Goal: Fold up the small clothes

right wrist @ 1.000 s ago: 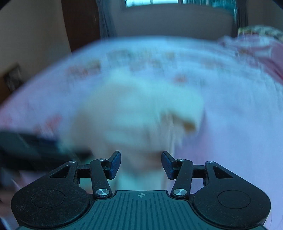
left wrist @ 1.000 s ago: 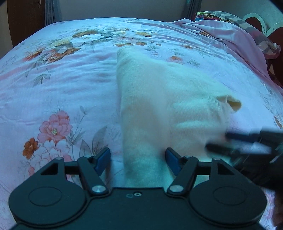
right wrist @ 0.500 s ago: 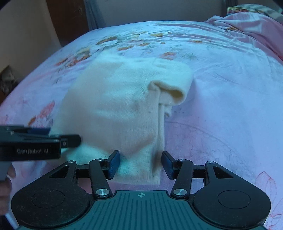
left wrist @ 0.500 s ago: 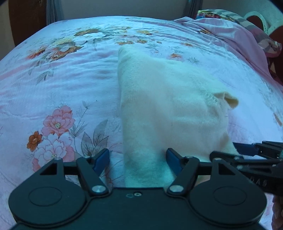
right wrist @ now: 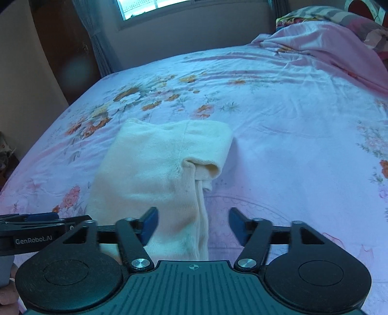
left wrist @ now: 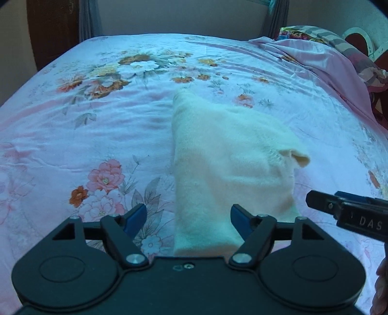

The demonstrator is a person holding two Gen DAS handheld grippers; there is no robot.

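Note:
A cream knitted garment (left wrist: 230, 164) lies folded on the floral pink bedsheet (left wrist: 97, 126), with a small sleeve or cuff opening sticking out at its right side (left wrist: 299, 157). It also shows in the right wrist view (right wrist: 160, 174). My left gripper (left wrist: 188, 218) is open and empty, just above the garment's near end. My right gripper (right wrist: 192, 223) is open and empty over the garment's near right edge. The right gripper's tip shows at the right of the left wrist view (left wrist: 339, 206), and the left gripper shows at the left of the right wrist view (right wrist: 36, 230).
A rumpled pink blanket (right wrist: 327, 48) and patterned pillows (left wrist: 339, 43) lie at the bed's far right. A wall with a window (right wrist: 157, 9), curtains and a dark wooden door (left wrist: 51, 29) stand beyond the bed's far edge.
Both grippers have pulled back and risen from the garment, which now looks farther away. The right gripper has swung off to the right. The garment lies still.

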